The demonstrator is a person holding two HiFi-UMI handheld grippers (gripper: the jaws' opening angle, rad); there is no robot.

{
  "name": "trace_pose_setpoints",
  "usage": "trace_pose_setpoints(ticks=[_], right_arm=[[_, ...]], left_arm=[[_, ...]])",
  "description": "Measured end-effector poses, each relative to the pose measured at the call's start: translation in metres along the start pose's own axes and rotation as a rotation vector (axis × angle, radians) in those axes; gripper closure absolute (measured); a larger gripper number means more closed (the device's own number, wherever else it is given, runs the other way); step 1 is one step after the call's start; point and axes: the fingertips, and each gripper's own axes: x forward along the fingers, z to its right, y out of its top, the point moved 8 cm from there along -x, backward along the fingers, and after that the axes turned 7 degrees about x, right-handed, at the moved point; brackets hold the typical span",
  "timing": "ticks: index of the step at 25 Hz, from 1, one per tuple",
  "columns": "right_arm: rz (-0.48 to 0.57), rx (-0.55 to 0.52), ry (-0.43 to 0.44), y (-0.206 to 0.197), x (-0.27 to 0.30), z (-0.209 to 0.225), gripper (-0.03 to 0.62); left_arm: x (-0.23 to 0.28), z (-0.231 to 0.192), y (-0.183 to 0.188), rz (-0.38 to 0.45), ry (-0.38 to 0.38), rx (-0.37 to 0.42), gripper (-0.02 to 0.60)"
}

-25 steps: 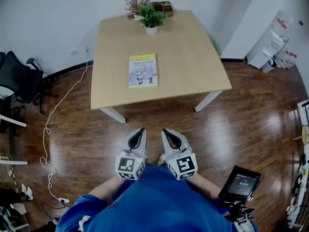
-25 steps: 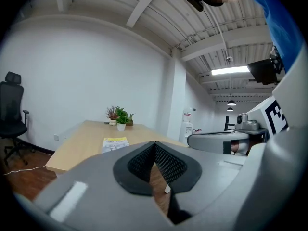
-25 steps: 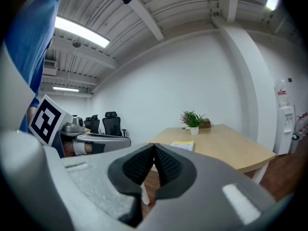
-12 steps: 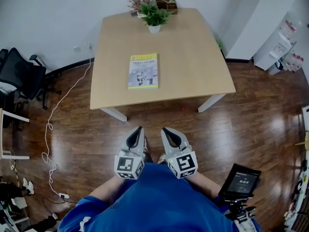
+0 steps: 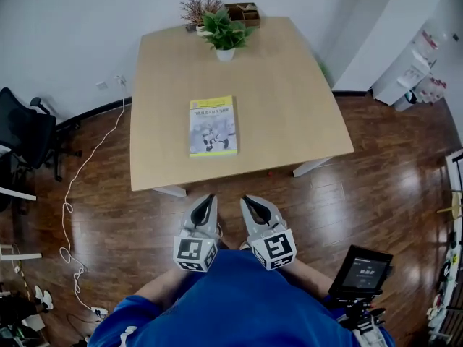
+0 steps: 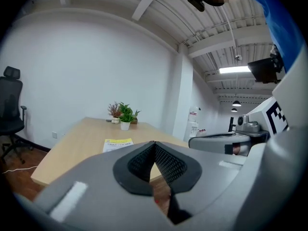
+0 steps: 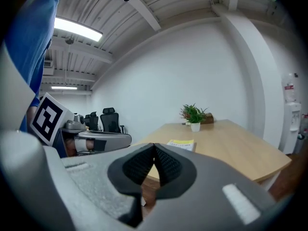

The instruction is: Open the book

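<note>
In the head view, the book is seen closed on the table near its front edge, well apart from the left gripper and the right gripper. In the left gripper view, then the right gripper view, the jaws are found pressed together, empty. The book is judged thin, light and bendable, so its cover should be taken at the free long edge.

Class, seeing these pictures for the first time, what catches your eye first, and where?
A closed yellow book lies on the near half of the table, with a potted plant at its far edge. Short of it, over the floor, the left gripper and right gripper sit side by side, both shut and empty.
</note>
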Motion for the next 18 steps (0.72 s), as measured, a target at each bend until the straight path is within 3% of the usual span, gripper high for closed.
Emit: trace_pose_setpoints(ticks=[10, 18], right_arm=[[-0.063, 0.019, -0.072, 0.019, 0.101, 0.009, 0.591], [-0.049, 0.046, -0.155, 0.032, 0.153, 0.014, 0.591]], left_arm=[[0.068, -0.089, 0.009, -0.010, -0.079, -0.010, 0.575], [0.097, -0.141, 0.008, -0.054, -0.143, 0.002, 0.575]])
